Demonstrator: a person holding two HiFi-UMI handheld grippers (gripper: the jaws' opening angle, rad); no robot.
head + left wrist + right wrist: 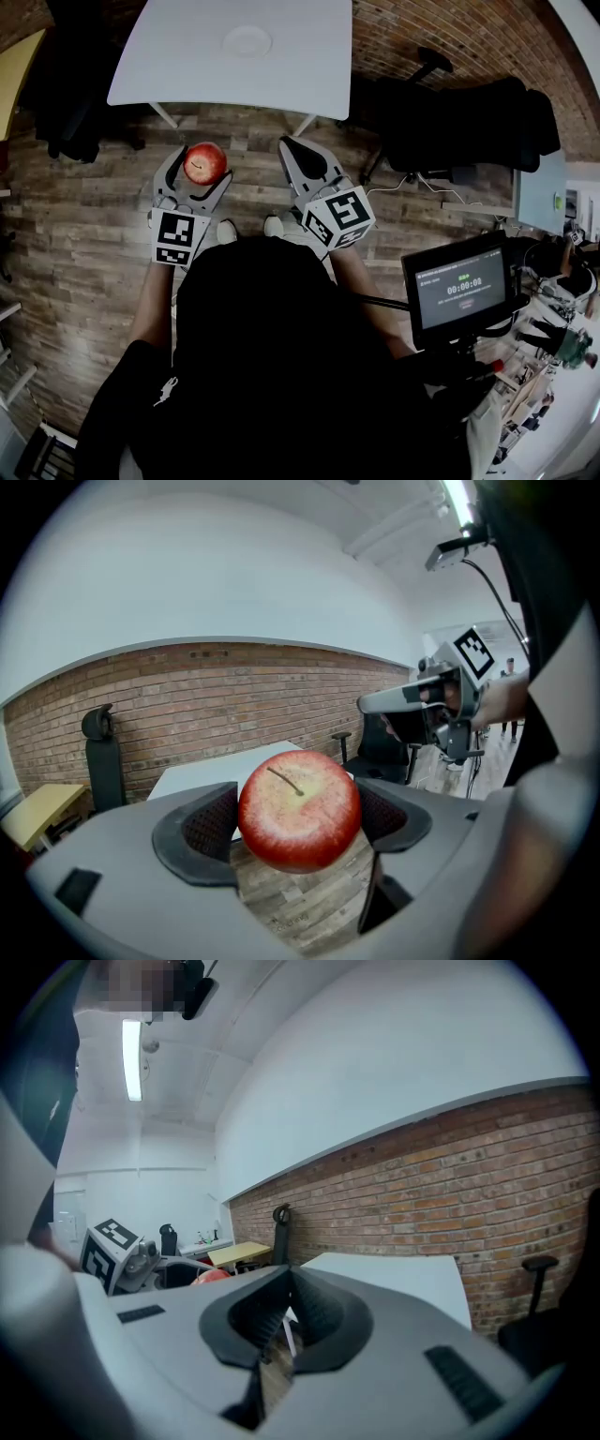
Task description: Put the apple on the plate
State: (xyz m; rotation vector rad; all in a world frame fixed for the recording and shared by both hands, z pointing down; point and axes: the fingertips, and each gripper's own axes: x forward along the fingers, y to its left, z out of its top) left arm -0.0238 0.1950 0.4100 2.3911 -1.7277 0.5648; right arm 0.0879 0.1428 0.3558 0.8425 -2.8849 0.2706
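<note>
Fingers (197, 836) of the left gripper (201, 171) are clamped on the apple (300, 808) from both sides. Their dark ribbed pads press its smooth, round red skin, so it can be carried. It hangs over the wooden floor (84, 206), in front of the white desk (169, 66). On the desk lies the round white plate (247, 40). The right gripper (298, 150) has its fingers together on nothing; I think it is not needed.

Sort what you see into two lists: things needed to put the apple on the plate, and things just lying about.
Needed: apple, gripped by left gripper; plate; white table under it.
Lying about: black office chair; timer screen; yellow desk.
</note>
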